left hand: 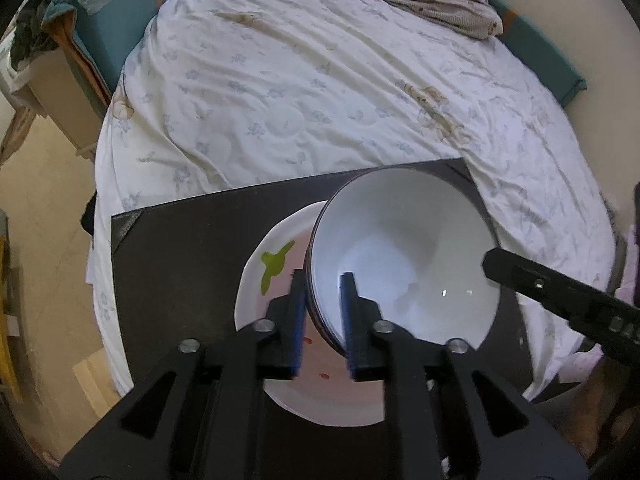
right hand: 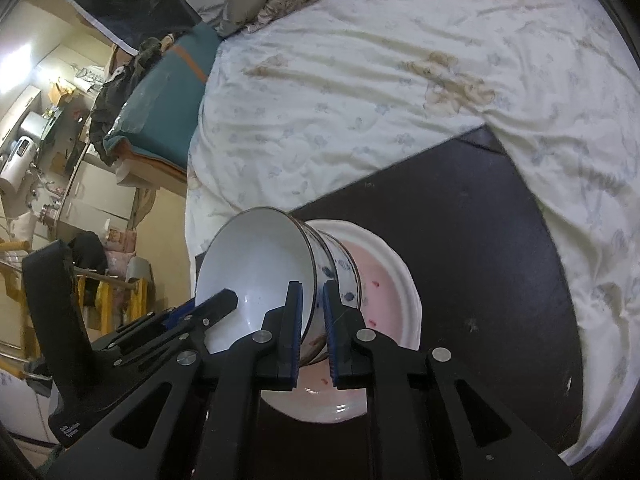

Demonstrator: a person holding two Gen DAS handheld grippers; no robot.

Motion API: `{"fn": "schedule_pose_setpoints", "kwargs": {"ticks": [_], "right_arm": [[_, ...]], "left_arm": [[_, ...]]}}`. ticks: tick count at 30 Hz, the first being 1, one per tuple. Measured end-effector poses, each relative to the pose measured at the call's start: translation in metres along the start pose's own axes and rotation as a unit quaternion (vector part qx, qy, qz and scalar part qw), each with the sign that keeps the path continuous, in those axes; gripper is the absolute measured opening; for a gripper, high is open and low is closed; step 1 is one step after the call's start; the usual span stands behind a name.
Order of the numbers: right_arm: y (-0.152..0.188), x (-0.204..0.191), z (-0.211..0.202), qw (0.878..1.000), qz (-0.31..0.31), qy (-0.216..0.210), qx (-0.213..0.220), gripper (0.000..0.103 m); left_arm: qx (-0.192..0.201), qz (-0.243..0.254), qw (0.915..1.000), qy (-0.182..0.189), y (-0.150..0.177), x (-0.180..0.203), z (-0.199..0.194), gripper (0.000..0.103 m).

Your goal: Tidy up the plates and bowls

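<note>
Tongs on both sides straddle the bowl (left hand: 400, 256) rim: right tongs (right hand: 311, 328) pinch it tight, left tongs (left hand: 322, 328) stand slightly parted with the rim between. Tilted on the plate (left hand: 272, 312), the bowl wants lowering level, centred there, before the right lets go.

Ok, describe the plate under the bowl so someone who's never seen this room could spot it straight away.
Find the bed with the pale flowered sheet; a dark board lies on its near end. On that board sits the plate, shallow and white with a pinkish centre, a green leaf-like mark and small red spots. The plain white bowl standing on it, dark-rimmed, is deep.
</note>
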State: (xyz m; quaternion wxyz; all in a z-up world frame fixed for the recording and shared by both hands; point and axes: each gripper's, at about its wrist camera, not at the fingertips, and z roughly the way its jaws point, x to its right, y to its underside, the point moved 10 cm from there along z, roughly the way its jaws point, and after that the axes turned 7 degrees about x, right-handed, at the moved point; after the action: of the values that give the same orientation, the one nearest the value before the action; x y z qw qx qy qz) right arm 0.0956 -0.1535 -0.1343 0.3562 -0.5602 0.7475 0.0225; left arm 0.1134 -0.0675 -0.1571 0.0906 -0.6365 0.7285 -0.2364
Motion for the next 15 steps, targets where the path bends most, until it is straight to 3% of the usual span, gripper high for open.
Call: {"fn": "schedule_pose_setpoints", "kwargs": {"ticks": [1,2,10,15], "right_arm": [[-0.001,0.0,0.0,1.0,-0.003,0.001,0.0,0.014],[-0.001,-0.001,0.001,1.0,-0.005,0.002,0.0,0.014],[-0.01,0.016,0.02,0.999,0.043,-0.012,-0.011,0.014],[-0.01,0.009,0.017,1.0,0.02,-0.005,-0.006,0.014]], "left_arm": [[0.008,-0.001,1.0,-0.001,-0.002,-0.001,-0.002,0.041],[0.015,0.0,0.9999,-0.004,-0.004,-0.001,-0.003,0.044],[0.022,0.002,0.9998,0.001,-0.008,-0.005,0.0,0.044],[0.032,0.004,0.9995,0.002,-0.008,-0.005,-0.005,0.044]]}}
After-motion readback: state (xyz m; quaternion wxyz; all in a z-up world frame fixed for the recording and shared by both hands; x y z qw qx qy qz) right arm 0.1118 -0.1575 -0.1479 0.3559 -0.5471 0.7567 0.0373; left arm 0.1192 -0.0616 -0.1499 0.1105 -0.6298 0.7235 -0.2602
